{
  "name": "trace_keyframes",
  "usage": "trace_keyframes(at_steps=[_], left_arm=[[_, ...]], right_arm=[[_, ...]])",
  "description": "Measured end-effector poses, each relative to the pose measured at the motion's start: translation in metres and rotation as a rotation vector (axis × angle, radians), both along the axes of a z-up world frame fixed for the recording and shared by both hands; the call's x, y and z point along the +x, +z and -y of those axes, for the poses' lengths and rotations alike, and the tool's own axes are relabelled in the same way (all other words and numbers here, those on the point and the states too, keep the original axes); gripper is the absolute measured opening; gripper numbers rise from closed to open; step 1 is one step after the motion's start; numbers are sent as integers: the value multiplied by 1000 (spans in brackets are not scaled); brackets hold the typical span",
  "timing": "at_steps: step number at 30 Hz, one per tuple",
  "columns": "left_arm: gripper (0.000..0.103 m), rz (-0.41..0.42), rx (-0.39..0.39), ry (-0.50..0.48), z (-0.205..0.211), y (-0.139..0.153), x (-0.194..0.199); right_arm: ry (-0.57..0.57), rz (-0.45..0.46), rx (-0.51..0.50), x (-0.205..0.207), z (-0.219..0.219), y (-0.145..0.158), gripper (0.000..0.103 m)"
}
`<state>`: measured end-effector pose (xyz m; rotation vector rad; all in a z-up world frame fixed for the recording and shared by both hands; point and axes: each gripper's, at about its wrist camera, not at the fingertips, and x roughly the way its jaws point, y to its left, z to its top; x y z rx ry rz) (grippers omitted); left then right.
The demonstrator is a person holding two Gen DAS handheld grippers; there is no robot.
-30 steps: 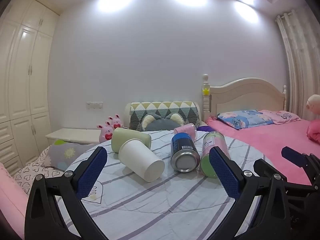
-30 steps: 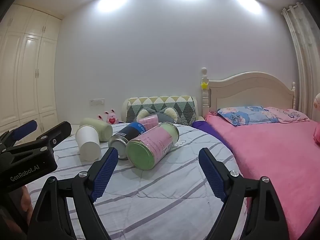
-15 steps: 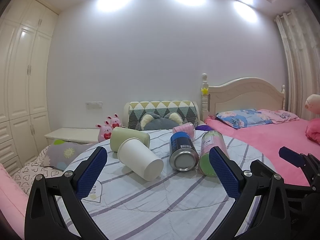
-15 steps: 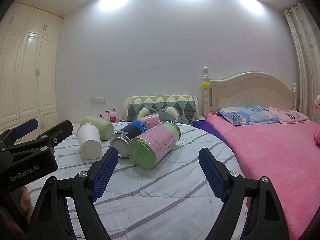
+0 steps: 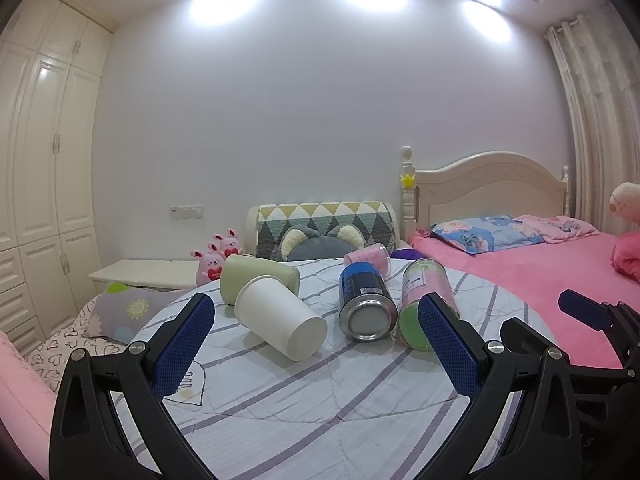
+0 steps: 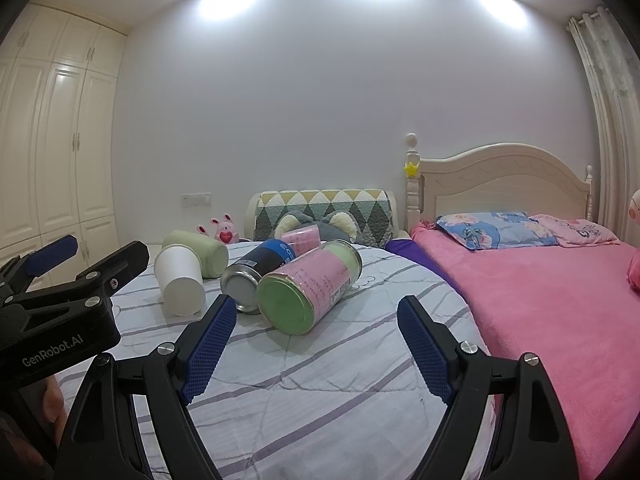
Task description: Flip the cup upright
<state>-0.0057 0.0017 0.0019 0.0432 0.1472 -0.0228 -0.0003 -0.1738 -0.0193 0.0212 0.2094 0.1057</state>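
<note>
- White paper cup (image 5: 280, 326) on its side on the striped counter (image 5: 320, 400), closed base toward the left camera, open rim away; not upright yet, flip not started.
- Change vs a second ago: hardly any. Left view nudged a little, cup sits about the same between the jaws; cup itself has not moved. Right view also nearly unchanged. Judgement: approach phase, both tools drifting in slowly, no contact.
- Left gripper (image 5: 316, 346): jaws spread wide, nothing between them, level and pointing forward over the counter. Cup lies ahead, inside the span and closer to the left jaw, clearly apart from both pads.
- Right gripper (image 6: 316, 350): jaws wide, holding nothing, same low forward pose. Cup (image 6: 180, 284) is ahead and out past its left jaw, so the left tool looks the likelier one for the grab.
- Left tool body shows at the left edge of the right view, so the two are held side by side.
- Neighbours: pale green cup (image 5: 260, 280) touching or just behind the white one; blue can (image 5: 366, 304) just to its right, ahead near mid-span; green-and-pink can (image 5: 424, 300) ahead of the right jaw, partly hidden by it; small pink cup (image 5: 368, 258) further back. All lying down.
- Judgement: tight cluster, closing on the cup could bump the green cup or blue can.
</note>
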Motion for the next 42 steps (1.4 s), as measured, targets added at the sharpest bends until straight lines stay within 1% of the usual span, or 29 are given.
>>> trace_keyframes(at_steps=[20,29,36,40,42], left_arm=[[103,-2,2,18,-2,-5,6],[103,-18,1,24,-3,-6,6],[103,-25,1,28,-5,-6,6],[103,-63,-2,34,-8,-5,11],[103,-85,-7,37,-10,-4,14]], right_arm=[[-3,15,-4,0,-1,2,84],[-3,20,2,-1,-1,6,84],[7,3,9,0,-1,8,84],[18,-16,4,4,-2,13,84],[3,-37,-10,8,-3,14,84]])
